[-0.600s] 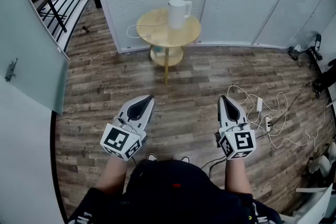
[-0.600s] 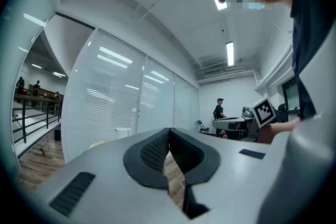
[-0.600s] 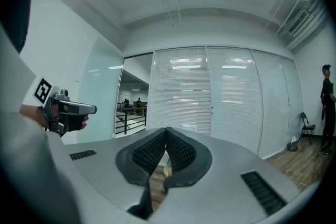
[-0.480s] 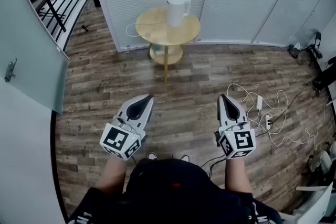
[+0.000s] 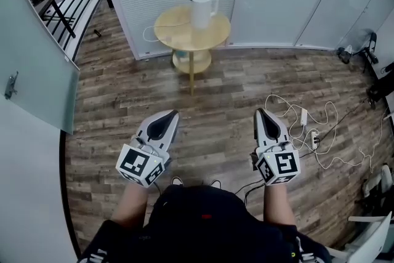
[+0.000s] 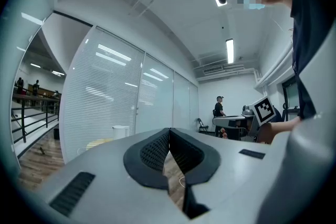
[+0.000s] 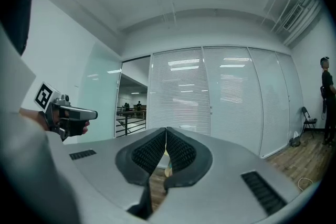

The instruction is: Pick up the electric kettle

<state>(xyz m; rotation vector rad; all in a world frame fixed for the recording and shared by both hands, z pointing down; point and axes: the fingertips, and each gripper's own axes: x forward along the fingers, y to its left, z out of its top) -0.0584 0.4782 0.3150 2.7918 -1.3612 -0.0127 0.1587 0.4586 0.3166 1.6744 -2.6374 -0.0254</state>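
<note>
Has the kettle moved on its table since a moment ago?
No. The electric kettle keeps its spot on the round table; only the view shifted.

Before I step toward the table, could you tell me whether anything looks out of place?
Only the white cables sprawled loose on the wood floor to the right, a trip hazard. The electric kettle stands upright on the round table.

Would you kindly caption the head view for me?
Ahead, kettle on round table; left gripper and right gripper shut.
</note>
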